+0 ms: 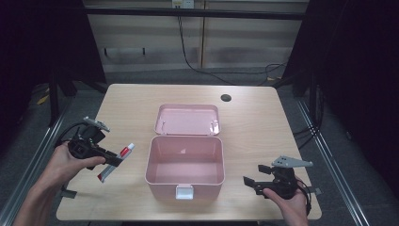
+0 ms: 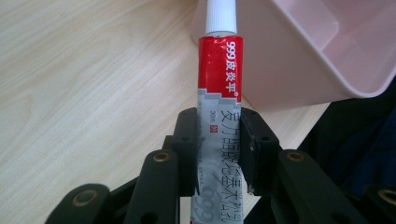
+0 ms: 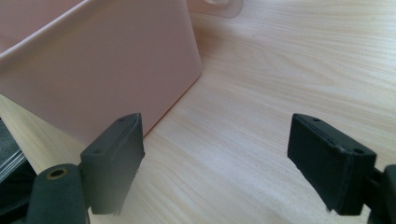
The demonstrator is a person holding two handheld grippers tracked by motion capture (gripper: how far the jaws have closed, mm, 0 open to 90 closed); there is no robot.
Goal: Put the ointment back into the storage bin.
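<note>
A red, grey and white ointment tube [image 1: 115,163] with a white cap is held just left of the open pink box [image 1: 184,181]. My left gripper [image 1: 114,160] is shut on the tube's grey lower half [image 2: 219,154], and the cap [image 2: 221,16] points toward the box's outer wall [image 2: 280,56]. The box is empty, and its lid [image 1: 187,119] lies flat behind it. My right gripper [image 1: 256,174] stands open to the right of the box near the table's front edge. Nothing lies between its jaws, above bare wood [image 3: 233,140], with the box wall [image 3: 102,70] to their left.
The light wooden table [image 1: 254,127] has a round cable hole [image 1: 226,98] at the back right. A white latch [image 1: 184,191] sticks out of the box's front side. Dark floor and metal rails run along both sides of the table.
</note>
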